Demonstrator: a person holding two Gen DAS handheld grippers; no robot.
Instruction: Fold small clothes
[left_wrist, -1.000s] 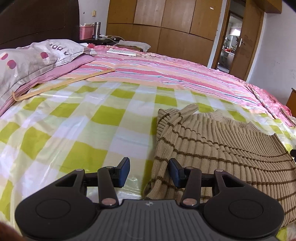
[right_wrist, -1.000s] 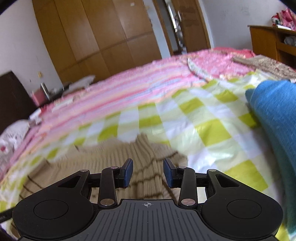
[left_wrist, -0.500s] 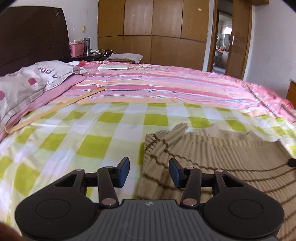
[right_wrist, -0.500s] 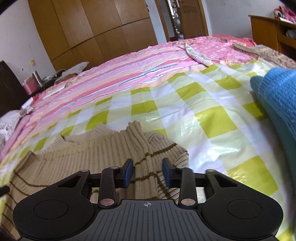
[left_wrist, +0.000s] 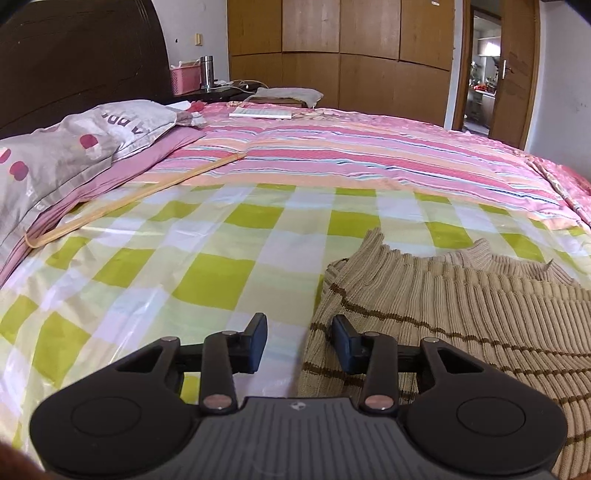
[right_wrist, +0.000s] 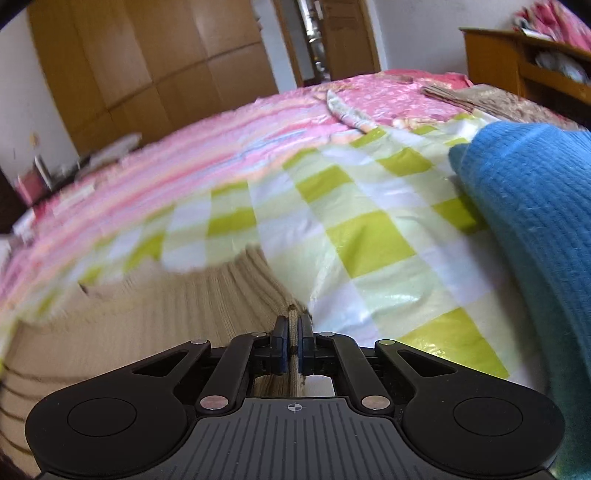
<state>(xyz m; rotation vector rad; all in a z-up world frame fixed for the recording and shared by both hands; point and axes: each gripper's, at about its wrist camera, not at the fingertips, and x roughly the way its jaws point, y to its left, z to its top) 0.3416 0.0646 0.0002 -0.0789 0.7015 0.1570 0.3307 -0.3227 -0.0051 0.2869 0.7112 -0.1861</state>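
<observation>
A beige ribbed sweater with thin brown stripes lies flat on the green-and-white checked sheet. My left gripper straddles the sweater's left edge; its jaws are closing, the fabric edge lies between them and the pads do not press on it. In the right wrist view the sweater spreads to the left, and my right gripper is shut on a pinched fold at its right edge.
A blue knitted garment lies on the sheet at the right. Grey pillow and a thin wooden stick are at the left. Pink striped bedding covers the far bed; wardrobe and doorway stand behind.
My right gripper came down on the sweater's right edge and shut on a fold of it. My left gripper slid along the sweater's left edge and its jaws narrowed slightly.
</observation>
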